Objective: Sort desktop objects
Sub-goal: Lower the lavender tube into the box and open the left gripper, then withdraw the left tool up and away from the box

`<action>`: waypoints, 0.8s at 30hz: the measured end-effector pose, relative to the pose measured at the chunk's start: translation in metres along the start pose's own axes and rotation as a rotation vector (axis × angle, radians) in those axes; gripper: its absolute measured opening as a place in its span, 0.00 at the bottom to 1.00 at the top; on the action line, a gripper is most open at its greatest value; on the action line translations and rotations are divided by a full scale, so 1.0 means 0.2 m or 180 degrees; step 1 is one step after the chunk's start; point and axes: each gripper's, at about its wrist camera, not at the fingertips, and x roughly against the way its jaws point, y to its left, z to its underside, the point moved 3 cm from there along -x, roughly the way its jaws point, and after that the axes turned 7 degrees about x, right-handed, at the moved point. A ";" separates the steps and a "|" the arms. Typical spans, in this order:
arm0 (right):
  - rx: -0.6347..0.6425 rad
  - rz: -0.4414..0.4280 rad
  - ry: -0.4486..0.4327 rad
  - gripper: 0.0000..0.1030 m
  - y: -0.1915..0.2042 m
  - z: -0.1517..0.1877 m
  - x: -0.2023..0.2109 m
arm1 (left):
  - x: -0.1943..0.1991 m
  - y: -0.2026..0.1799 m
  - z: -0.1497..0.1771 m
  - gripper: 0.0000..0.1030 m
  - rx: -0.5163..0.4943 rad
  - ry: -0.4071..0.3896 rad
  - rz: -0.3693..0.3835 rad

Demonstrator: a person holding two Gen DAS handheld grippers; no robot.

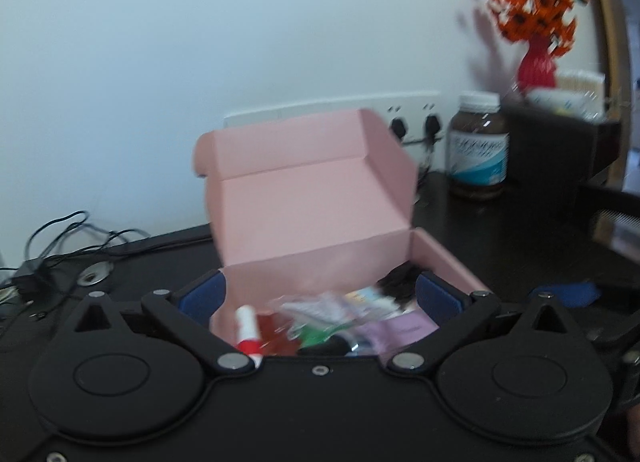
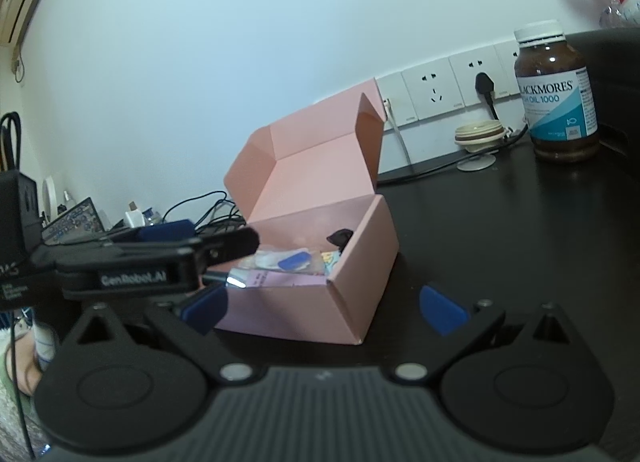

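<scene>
The left gripper (image 1: 320, 294) hangs over the near edge of the pink box (image 1: 316, 198), its blue pads spread wide at nine and three o'clock with nothing pinched between them. Just beyond lie the box's contents, blurred in the left wrist view: a red-and-white marker (image 1: 247, 332) at seven o'clock, then clear packets and a lilac card. The right wrist view alone shows the box from outside on the black desk (image 2: 500, 230), with the left gripper reaching in from nine o'clock. The right gripper (image 2: 324, 308) is also spread and empty, near the box's front corner. Farther off, at two o'clock, stand a brown supplement bottle (image 2: 556, 94) and wall sockets (image 2: 432, 90); only the left view shows orange flowers in a red vase (image 1: 536, 62).
</scene>
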 end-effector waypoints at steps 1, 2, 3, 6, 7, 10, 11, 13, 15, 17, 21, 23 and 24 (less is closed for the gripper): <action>-0.0003 0.0005 -0.0002 0.99 0.00 0.00 0.00 | 0.00 0.00 0.01 1.00 -0.0062 -0.0011 -0.0097; -0.0008 0.0008 -0.0005 0.99 0.00 0.00 0.00 | 0.01 0.00 0.01 1.00 -0.0135 -0.0044 -0.0153; -0.0017 0.0014 -0.0006 0.99 0.00 0.00 0.00 | 0.02 0.00 0.02 1.00 -0.0201 -0.0089 -0.0171; -0.0063 0.0064 0.0003 0.99 -0.02 0.00 -0.01 | 0.05 0.03 0.02 1.00 -0.0284 -0.0175 -0.0158; -0.0085 0.0086 0.0008 0.99 -0.02 0.00 -0.01 | 0.06 0.04 0.02 1.00 -0.0295 -0.0217 -0.0177; -0.0153 0.0147 0.0050 0.99 -0.04 0.00 -0.02 | 0.07 0.10 -0.01 1.00 -0.0342 -0.0327 -0.0294; -0.0175 0.0162 0.0067 0.99 -0.04 0.00 -0.03 | 0.06 0.12 -0.02 1.00 -0.0355 -0.0322 -0.0320; -0.0195 0.0146 0.0090 0.99 -0.05 0.00 -0.03 | 0.02 0.16 -0.04 1.00 -0.0375 -0.0202 -0.0286; -0.0197 0.0137 0.0108 0.99 -0.05 0.00 -0.04 | 0.00 0.15 -0.05 1.00 -0.0506 -0.0114 -0.0243; -0.0191 0.0138 0.0119 0.99 -0.05 0.00 -0.05 | 0.00 0.11 -0.07 1.00 -0.0692 -0.0067 -0.0174; -0.0216 0.0137 0.0102 0.99 -0.05 0.01 -0.04 | -0.04 0.01 -0.10 1.00 -0.0921 0.0099 -0.0100; -0.0265 0.0138 0.0098 0.99 -0.07 0.01 -0.04 | -0.08 -0.03 -0.09 1.00 -0.0957 0.0216 -0.0104; -0.0293 0.0145 0.0090 0.99 -0.07 0.01 -0.04 | -0.09 -0.03 -0.08 1.00 -0.0939 0.0223 -0.0115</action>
